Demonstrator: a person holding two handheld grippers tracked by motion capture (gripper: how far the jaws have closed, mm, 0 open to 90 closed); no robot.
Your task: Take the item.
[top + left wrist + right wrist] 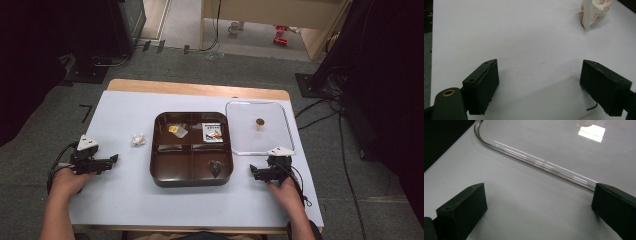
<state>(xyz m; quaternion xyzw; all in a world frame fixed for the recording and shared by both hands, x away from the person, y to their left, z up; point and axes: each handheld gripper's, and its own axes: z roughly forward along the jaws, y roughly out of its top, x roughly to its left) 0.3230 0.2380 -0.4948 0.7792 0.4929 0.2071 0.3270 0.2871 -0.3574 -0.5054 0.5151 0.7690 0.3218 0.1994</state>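
- The left tool (pixel 114 160) rests near the tabletop's (pixel 120 200) left edge, held in the person's left hand (pixel 67 181); its jaws stand wide apart with only bare white surface between them, gripping nothing.
- In the left gripper view the two black jaws rise from the bottom, well separated, and the crumpled paper wrapper (pixel 595 11) lies ahead of them towards the upper right, apart from both jaws.
- From above, that wrapper (pixel 137 140) sits just beyond the left tool, between it and the brown tray (pixel 155 165), closer to the tray's left wall than to the tabletop's left edge.
- The right tool (pixel 252 171) rests near the right edge, held in the right hand (pixel 287 192), jaws pointing towards the tray; they too are spread wide and hold nothing.
- In the right gripper view the clear lid's (pixel 536 161) rounded rim runs across just ahead of the jaws, and the jaw at the right of that view stands right at the rim; whether it touches, I cannot tell.
- The clear lid (pixel 235 145) lies flat towards the far right corner, beside the tray's right wall.
- The tray sits at the tabletop's middle, divided into four compartments: a yellow piece (pixel 173 129) far left, a small printed packet (pixel 213 132) far right, a dark object (pixel 216 167) near right.
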